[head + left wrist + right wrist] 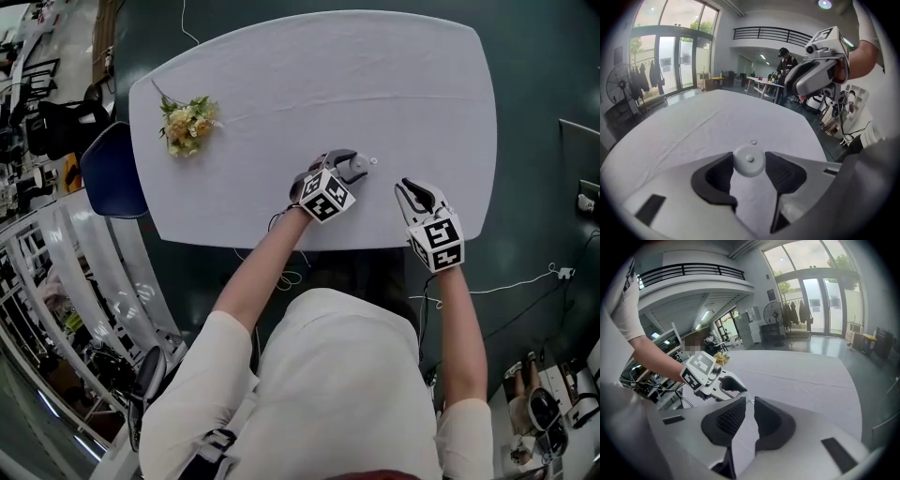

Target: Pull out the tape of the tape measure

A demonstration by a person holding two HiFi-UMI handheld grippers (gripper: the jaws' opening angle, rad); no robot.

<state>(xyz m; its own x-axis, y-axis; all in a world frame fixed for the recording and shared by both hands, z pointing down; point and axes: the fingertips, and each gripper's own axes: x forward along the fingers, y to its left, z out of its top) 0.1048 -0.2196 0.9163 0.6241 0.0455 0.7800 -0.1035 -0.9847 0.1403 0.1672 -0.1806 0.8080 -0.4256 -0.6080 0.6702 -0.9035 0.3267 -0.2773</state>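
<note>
Near right: the right hand-held gripper (750, 401), jaws narrowly parted, empty. Beyond it, left: the left hand-held gripper (349, 167), pads against both sides of the round white tape measure (749, 161) on the tabletop (281, 94). Pull ring (753, 142) lies just past the case. Case apparently secured; no tape drawn out, so the pull itself remains.

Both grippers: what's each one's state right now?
Left gripper: closed on the round white tape measure.
Right gripper: jaws slightly apart, holding nothing.

White-clothed table (375, 84) w/ flower bunch (188, 125) far-left, round tape measure (357, 170) near front edge.
</note>
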